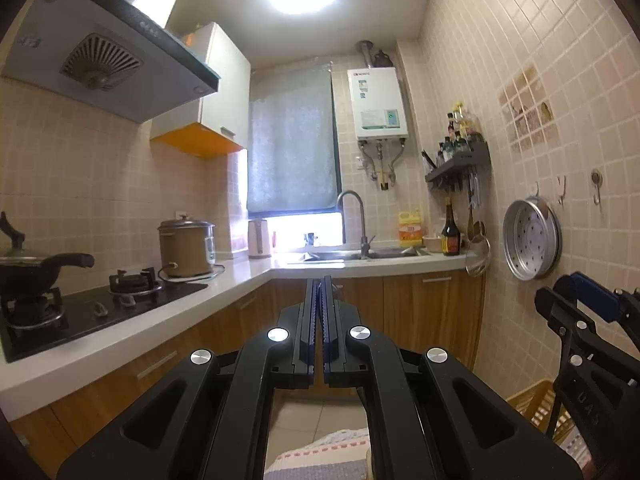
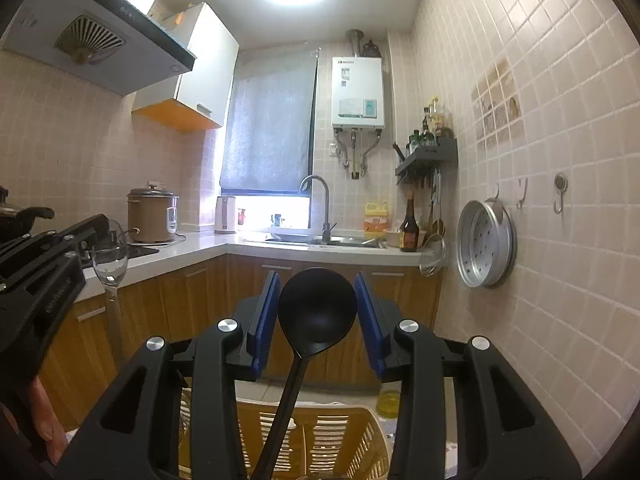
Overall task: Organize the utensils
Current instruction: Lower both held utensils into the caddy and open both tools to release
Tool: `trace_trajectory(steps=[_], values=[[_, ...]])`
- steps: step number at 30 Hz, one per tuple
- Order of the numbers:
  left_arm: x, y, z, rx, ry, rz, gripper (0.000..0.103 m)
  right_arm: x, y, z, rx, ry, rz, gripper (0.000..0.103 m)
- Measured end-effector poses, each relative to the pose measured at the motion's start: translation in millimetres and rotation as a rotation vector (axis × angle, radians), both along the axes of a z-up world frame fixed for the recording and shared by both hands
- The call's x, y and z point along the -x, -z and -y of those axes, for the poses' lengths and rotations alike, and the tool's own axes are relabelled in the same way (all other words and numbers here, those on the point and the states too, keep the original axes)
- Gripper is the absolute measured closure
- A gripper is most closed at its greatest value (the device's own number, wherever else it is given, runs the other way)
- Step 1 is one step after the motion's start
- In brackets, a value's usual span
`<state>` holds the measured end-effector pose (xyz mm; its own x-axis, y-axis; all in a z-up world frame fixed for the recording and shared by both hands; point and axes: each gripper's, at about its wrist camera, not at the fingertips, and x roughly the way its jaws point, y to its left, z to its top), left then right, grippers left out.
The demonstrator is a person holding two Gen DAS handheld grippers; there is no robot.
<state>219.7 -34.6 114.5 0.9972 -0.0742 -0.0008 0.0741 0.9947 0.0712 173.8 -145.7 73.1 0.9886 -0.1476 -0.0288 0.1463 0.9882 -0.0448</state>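
In the right wrist view a black ladle (image 2: 316, 312) stands upright, its handle running down into a yellow slotted basket (image 2: 352, 436). My right gripper (image 2: 317, 282) is open, with the ladle's bowl between its blue pads (image 2: 264, 320) but apart from both. My left gripper (image 1: 321, 286) is shut with its jaws pressed together and nothing visible between them. It also shows at the left edge of the right wrist view (image 2: 40, 264), next to a clear wine glass (image 2: 110, 260); I cannot tell whether it holds the glass. The right gripper shows in the left wrist view (image 1: 588, 300).
An L-shaped counter (image 1: 240, 276) carries a gas hob with a black pan (image 1: 36, 268), a brown rice cooker (image 1: 186, 246), a kettle and a sink (image 1: 360, 254). On the right wall hang a steamer tray (image 1: 532, 238), hooks (image 2: 559, 196) and a shelf of bottles (image 1: 460, 156).
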Motion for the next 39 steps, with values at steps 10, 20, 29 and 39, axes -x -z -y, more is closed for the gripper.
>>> trace_trajectory(steps=[10,20,29,39], values=[[-8.1,14.4,1.8,-0.020,-0.011,-0.032,0.103,-2.5,11.0,-8.3,0.044,0.011,-0.011,0.068],[-5.8,17.7,1.3,-0.018,-0.017,-0.046,0.088,-2.7,7.5,2.0,0.012,-0.008,-0.047,0.065],[20.1,9.2,1.2,-0.023,-0.019,-0.033,0.062,31.4,-8.2,0.5,0.027,-0.013,-0.020,0.046],[73.7,-5.0,-19.9,0.013,-0.020,-0.066,0.061,103.5,-27.6,8.0,-0.015,-0.014,-0.007,0.046]])
